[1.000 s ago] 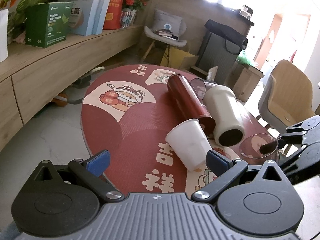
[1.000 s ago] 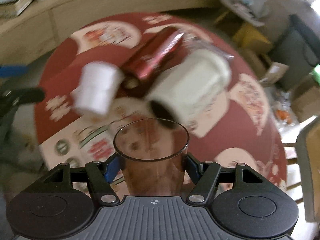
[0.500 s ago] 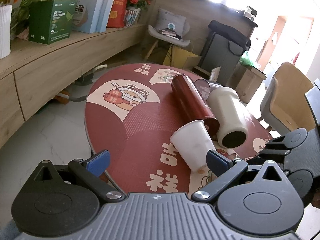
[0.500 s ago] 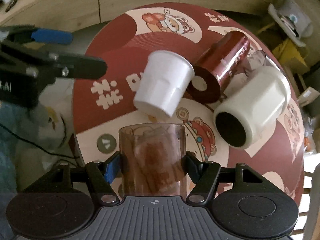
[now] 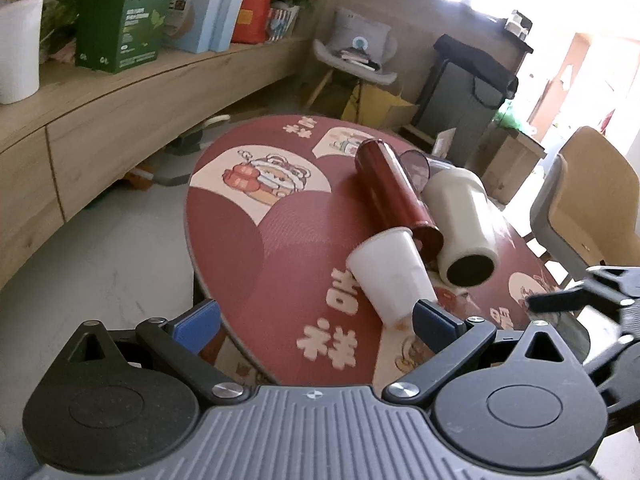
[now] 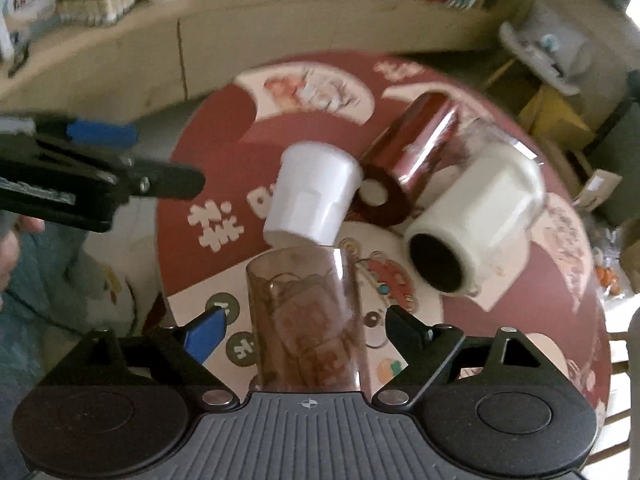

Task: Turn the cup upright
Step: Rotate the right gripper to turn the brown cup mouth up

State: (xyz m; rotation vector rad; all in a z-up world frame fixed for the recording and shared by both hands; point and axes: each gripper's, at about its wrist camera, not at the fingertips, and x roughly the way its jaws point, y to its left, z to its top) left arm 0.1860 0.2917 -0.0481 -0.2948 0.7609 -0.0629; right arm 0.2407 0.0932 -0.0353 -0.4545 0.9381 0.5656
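A clear brown-tinted cup stands upright on the round red table, between the fingers of my right gripper, whose jaws stand open and apart from the cup's sides. A white paper cup lies on its side near the table's front edge. A red tumbler and a cream mug also lie on their sides behind it. My left gripper is open and empty, just before the table edge, its right finger close to the white cup.
Another clear cup lies behind the red tumbler. A wooden shelf with boxes and plants runs along the left. A chair stands at the table's right. The right gripper shows at the far right of the left wrist view.
My right gripper has opened and let go of the brown cup, which now stands on the table. The left gripper has shifted slightly; the lying cups have not moved.
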